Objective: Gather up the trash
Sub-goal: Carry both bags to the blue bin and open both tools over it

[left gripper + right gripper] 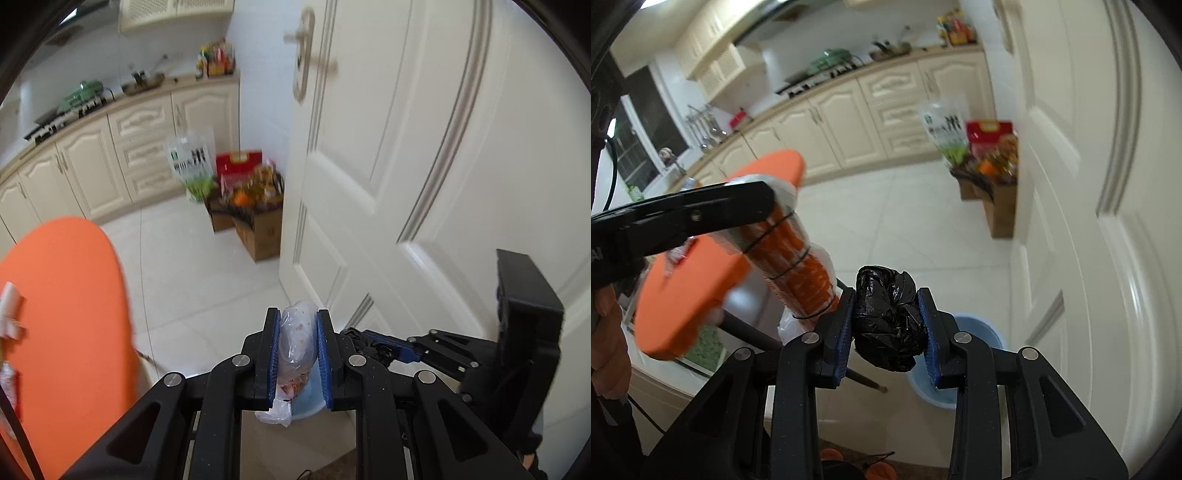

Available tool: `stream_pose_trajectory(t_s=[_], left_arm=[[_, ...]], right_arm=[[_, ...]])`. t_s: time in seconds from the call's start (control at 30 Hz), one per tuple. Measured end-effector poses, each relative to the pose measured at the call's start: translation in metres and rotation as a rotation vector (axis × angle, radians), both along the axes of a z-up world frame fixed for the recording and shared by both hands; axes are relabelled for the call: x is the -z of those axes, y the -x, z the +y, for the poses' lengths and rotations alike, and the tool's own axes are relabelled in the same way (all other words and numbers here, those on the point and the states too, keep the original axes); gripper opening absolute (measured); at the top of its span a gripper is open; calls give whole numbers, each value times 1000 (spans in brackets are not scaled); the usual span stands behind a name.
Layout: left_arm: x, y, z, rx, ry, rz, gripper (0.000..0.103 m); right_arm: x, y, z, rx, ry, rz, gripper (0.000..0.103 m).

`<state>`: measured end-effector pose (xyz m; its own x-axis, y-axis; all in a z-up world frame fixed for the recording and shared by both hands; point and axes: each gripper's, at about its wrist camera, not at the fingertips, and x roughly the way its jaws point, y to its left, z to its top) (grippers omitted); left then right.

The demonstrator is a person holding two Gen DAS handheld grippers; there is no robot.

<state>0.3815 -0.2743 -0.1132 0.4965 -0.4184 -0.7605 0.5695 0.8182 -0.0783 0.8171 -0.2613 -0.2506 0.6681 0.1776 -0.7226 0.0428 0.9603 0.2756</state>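
Observation:
My left gripper point(297, 325) is shut on a clear plastic bag point(295, 343) with reddish scraps inside, held above a light blue bin point(308, 404) that shows below the fingers. My right gripper point(886, 301) is shut on a crumpled black plastic bag point(886, 314). The blue bin point(975, 328) stands on the floor just below and right of it, beside the white door. The right gripper also shows in the left wrist view point(373, 341), close on the right. The left gripper's black body point(683, 214) crosses the left of the right wrist view.
A white door point(424, 166) stands close on the right. An orange round table point(62, 325) is at the left, with bits of wrapper on it. Cardboard boxes of groceries point(255, 214) sit on the tiled floor by the cream kitchen cabinets point(122, 155).

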Motion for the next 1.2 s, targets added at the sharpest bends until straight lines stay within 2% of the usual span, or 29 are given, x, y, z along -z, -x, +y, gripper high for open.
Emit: stream_pose_trajectory(t_s=[0.17,0.33,0.4,0.47,0.5,0.77,0.93,0.97,1.0,1.03,1.13,1.2], left_arm=[[32,-28,-34,-4,-44,62,15],[45,-58,-64,-7,-54,89,19],[47,-68,-71,-18,-59,86,28],[51,-70,-70,-29,-73,82,40],[53,-71,-69,-38,-82,74,42],[56,-70,-52,-96,-106,44,52],[55,-61,-39,-119,-112,18,57],[51,-57,-36,-128,-109,12,57],[47,-52,-30,-129,-103,8,57],[42,-46,-25,-130,-96,3,57],[28,-31,-10,-147,-76,-26,59],[14,-16,5,-157,-51,-47,66]], right_arm=[[38,-7,-20,13,-32,61,31],[66,-18,-34,32,-50,97,31],[75,-20,-37,35,-54,111,31],[83,-24,-39,35,-61,124,31],[87,-27,-39,33,-60,130,31],[103,-44,-31,30,-62,150,33],[103,-54,-24,61,-21,154,39],[100,-54,-23,73,-13,148,49],[97,-53,-22,79,-7,142,65],[92,-52,-20,80,-5,137,70],[75,-44,-11,81,8,119,72],[58,-37,-2,72,8,99,80]])
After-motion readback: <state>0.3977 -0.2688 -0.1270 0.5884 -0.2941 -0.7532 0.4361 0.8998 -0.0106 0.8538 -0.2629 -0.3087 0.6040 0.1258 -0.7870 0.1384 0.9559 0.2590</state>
